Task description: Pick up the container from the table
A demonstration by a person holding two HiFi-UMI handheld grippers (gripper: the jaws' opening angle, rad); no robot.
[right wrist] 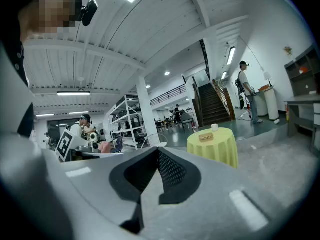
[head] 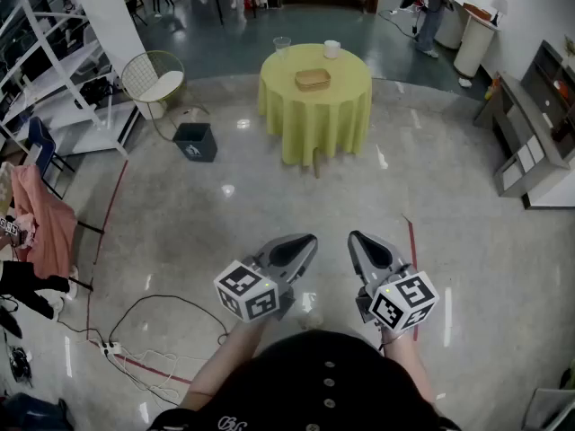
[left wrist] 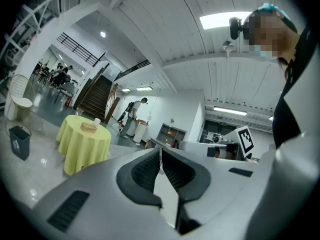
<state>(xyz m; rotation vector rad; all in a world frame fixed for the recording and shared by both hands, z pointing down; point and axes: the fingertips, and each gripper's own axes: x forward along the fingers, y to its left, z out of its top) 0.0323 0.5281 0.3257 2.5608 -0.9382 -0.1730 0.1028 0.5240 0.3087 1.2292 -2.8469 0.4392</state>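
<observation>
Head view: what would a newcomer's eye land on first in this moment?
The round table in a yellow-green cloth stands out at top centre, with a shallow tan container in its middle and a glass and a white cup at its far edge. Low in the picture, the left tongs and right tongs are shut, empty and well short of it.

Distant container (head: 312,79) on the table (head: 314,128), details too small.

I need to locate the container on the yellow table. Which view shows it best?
Head view: the container is seen from above, unobstructed and largest. Both gripper views show it only small, distant and side-on.
</observation>
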